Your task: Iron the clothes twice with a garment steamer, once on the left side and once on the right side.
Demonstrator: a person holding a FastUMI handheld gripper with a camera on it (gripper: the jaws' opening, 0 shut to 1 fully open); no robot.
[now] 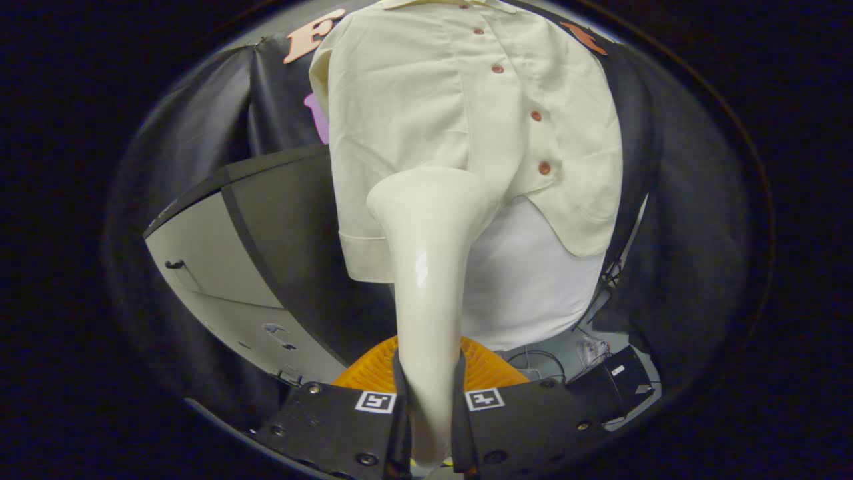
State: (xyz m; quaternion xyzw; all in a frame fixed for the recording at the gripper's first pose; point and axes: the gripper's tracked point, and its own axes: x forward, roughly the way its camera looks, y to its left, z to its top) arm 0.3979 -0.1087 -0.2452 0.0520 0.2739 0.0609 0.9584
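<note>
The tool [428, 413] is clamped on the steamer [430, 267]: both fingers [400, 427] press against the sides of its glossy cream handle, which rises straight ahead between them, toward 12 o'clock, and flares into a wide head. The head rests against the lower front of the shirt [460, 120], just to the 9 o'clock side of the button row and close to the hem.

The shirt is pale cream with short sleeves and hangs upright straight ahead of the fingers. Its reddish buttons [544, 168] run down the placket from 12 o'clock, curving toward 3 o'clock. One sleeve cuff hangs at 9 o'clock of the steamer's neck. Below the hem, at 3 o'clock of the handle, a smooth white form [533, 280] shows under the shirt.

An orange ribbed thing [490, 367] sits just beyond the fingers, behind the handle on both sides. At 9 o'clock stands a grey cabinet [213, 260] with a dark top and a small handle. At 4 o'clock, thin cables [540, 357] and a black box [623, 380] lie on a grey floor.
</note>
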